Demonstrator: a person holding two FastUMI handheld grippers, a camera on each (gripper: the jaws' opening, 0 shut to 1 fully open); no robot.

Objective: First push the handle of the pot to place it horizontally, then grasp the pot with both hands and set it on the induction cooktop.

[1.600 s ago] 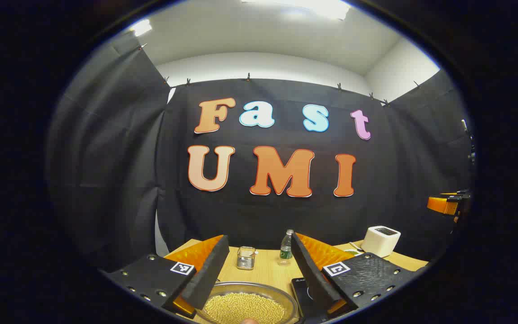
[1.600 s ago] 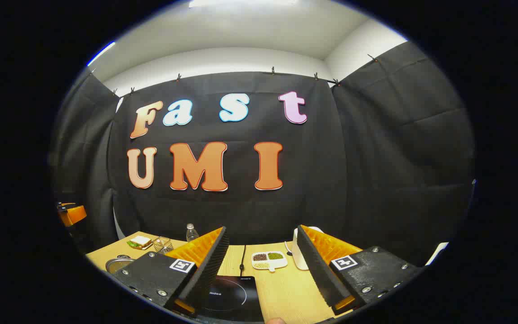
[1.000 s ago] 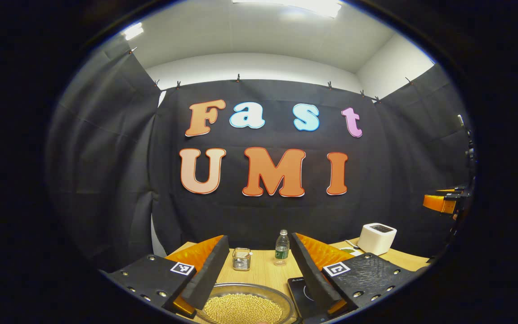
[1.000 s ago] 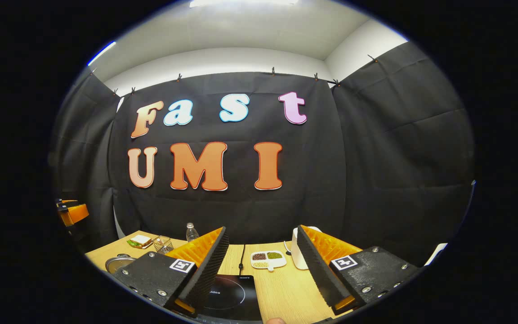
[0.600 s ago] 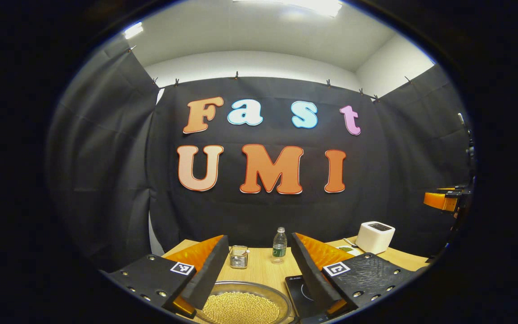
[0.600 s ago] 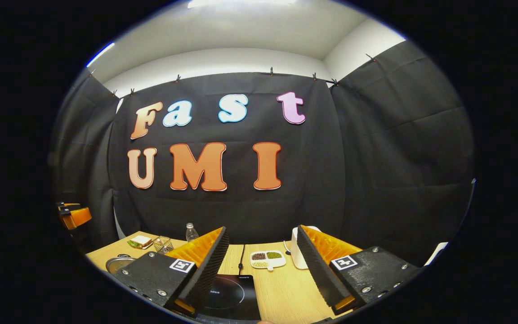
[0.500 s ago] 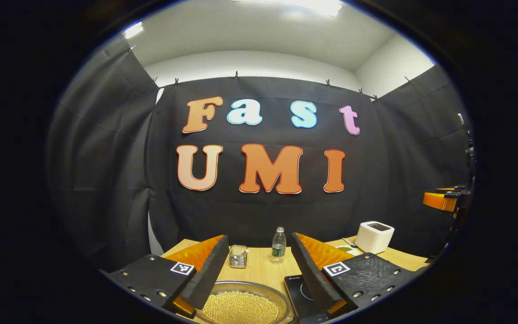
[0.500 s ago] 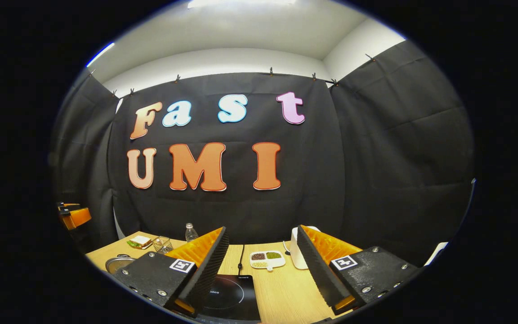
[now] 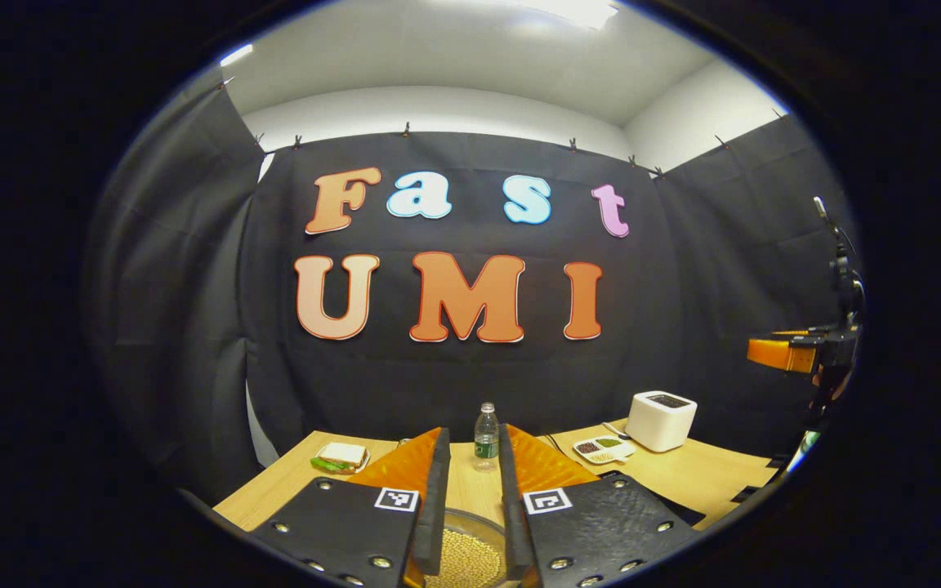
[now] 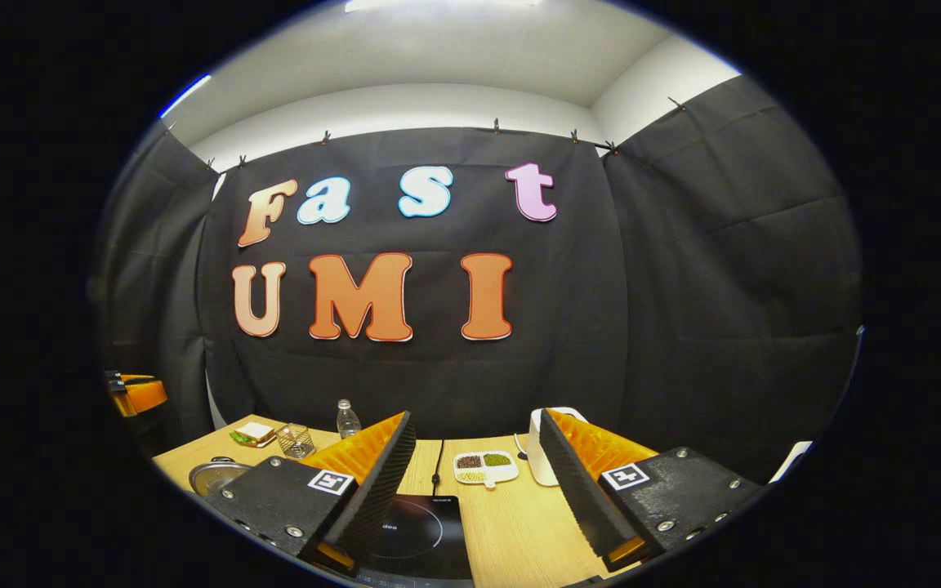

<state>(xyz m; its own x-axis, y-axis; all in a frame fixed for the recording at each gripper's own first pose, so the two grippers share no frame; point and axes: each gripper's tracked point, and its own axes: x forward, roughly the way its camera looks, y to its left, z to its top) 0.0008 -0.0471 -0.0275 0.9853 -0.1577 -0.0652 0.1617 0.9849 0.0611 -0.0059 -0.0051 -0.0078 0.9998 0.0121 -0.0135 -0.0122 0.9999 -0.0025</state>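
1. Below the left gripper, between its two fingers, sits the pot, a shallow metal pan filled with small pale beans. It rests on the wooden surface, and its rim also shows at the left edge of the right gripper view.
2. Left gripper state: the fingers stand close together, with a narrow gap between them and nothing gripped. My reading is that this suits a push, not a grasp.
3. Right gripper: the fingers are spread wide and hold nothing, poised above the induction cooktop, a dark glass slab lying flat on the surface.
4. Step in hand, as I judge it, is the first one: getting set to push the pot's handle to horizontal. The handle itself I cannot make out, so its present angle is unknown.
5. The next move calls for lowering the left gripper toward the pot, finding the handle, and nudging it sideways with the side of the fingers. The push should be gentle, since the beans could spill.
6. Pose: both grippers are held roughly level, pointing toward the back wall, raised above the surface and well apart from each other.
7. Farther back stand a water bottle, a sandwich, a divided dish and a white appliance, all away from the pot.
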